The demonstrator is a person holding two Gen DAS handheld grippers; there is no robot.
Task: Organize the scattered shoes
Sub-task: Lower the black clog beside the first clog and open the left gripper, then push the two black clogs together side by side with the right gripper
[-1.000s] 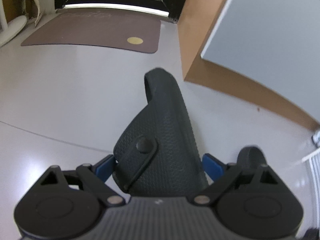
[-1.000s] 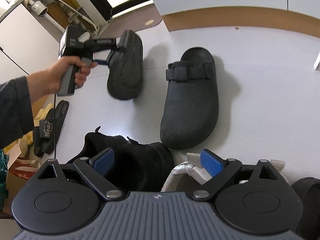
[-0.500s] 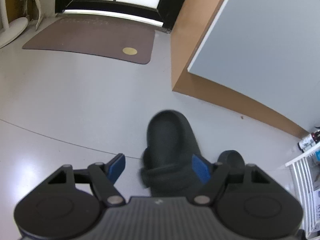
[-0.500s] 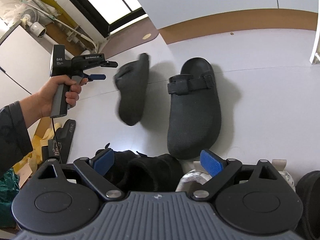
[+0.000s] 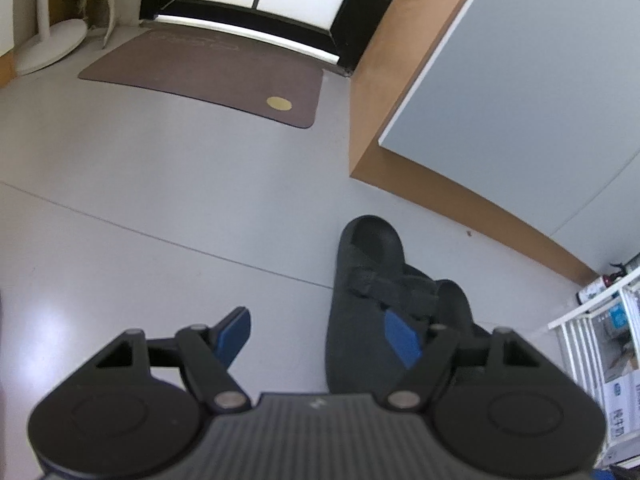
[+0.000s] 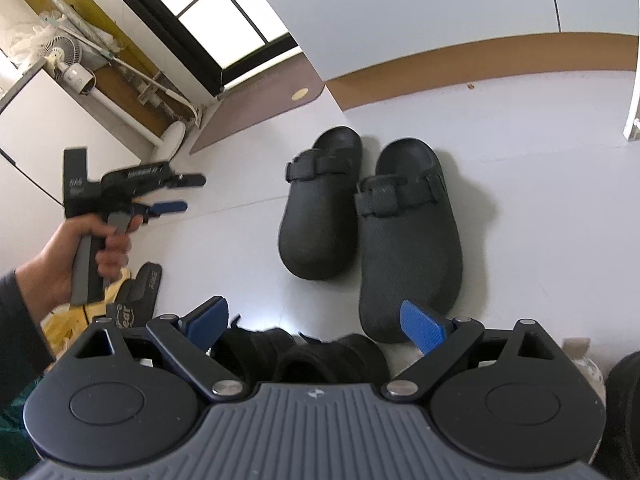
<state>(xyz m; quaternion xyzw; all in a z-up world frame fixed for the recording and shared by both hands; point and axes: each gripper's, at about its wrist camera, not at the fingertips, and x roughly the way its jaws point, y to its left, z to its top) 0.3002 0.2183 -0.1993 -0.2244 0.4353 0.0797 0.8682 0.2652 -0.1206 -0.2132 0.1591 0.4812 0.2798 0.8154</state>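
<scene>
Right wrist view: two black clogs sit side by side on the floor (image 6: 540, 184), toes toward the camera, heels toward the brown baseboard (image 6: 480, 70). Left clog (image 6: 320, 208) and right clog (image 6: 408, 236) are just beside each other, possibly touching along the inner edge (can't tell for sure). Both upright, straps across the instep.

Left tongs (image 6: 180, 194) are held in the left hand (image 6: 80, 248) off to the left, well apart from the clogs, fingers spread, nothing between them. Left wrist view agrees: left tongs (image 5: 320, 332) released, blue pads (image 5: 236, 332) wide apart over bare floor (image 5: 160, 184), with one clog (image 5: 360, 300) just ahead and right, partly behind the right pad.

Right tongs (image 6: 316, 322) are also released, grasping nothing. Directly under them is a black fuzzy shoe (image 6: 304, 354), partly hidden by the tongs body. Black slide sandal (image 6: 136, 296) with "Bear" print lies at lower left on something yellow. Brown doormat (image 6: 260, 104) near the window (image 6: 224, 20); white fan (image 6: 66, 64) at far left.
</scene>
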